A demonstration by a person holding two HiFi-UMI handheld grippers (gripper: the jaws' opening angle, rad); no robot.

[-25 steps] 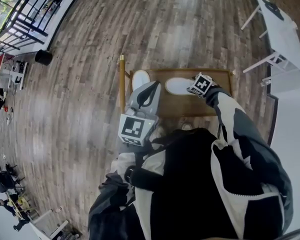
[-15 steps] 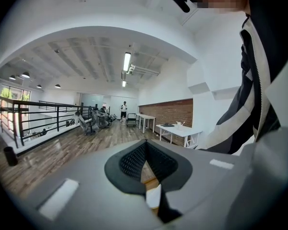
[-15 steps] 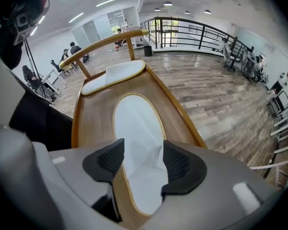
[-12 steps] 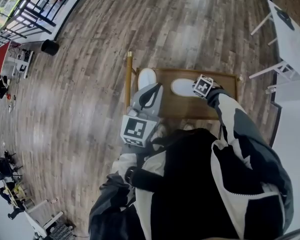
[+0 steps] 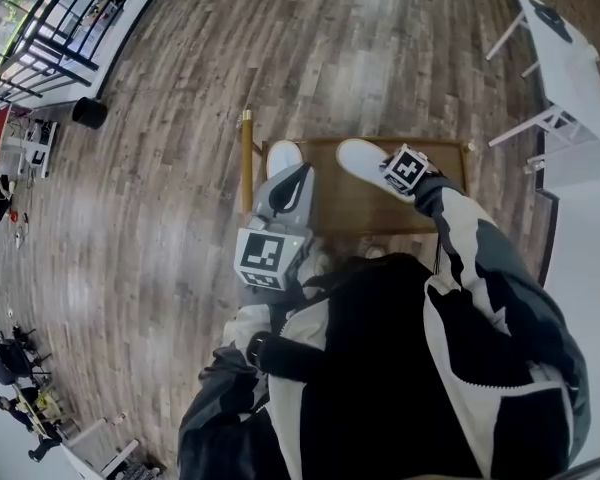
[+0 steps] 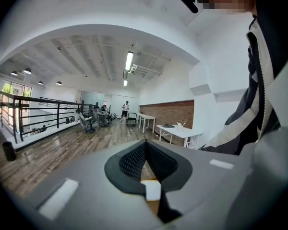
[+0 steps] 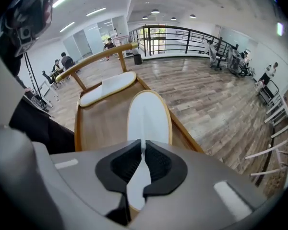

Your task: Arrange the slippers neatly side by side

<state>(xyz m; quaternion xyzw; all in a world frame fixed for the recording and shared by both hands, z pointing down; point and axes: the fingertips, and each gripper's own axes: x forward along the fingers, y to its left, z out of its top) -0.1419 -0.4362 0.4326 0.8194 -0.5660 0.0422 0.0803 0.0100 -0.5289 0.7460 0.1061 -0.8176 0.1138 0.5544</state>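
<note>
Grey L gripper (image 6: pixel 145 146) sits nearest, at 9 o'clock of the wooden tray (image 5: pixel 375 213), jaws pressed together. R gripper (image 7: pixel 143 145) is farther out, approx 1 o'clock of tray centre. Its jaws are closing on the heel end of a white slipper (image 5: pixel 358 156), thin edge squeezed btwn the pads. That slipper is at the tray's 12 o'clock side, toe toward 10 o'clock. Second slipper (image 5: pixel 283 155) lies at the tray's 10 o'clock corner, apart from the first.
</note>
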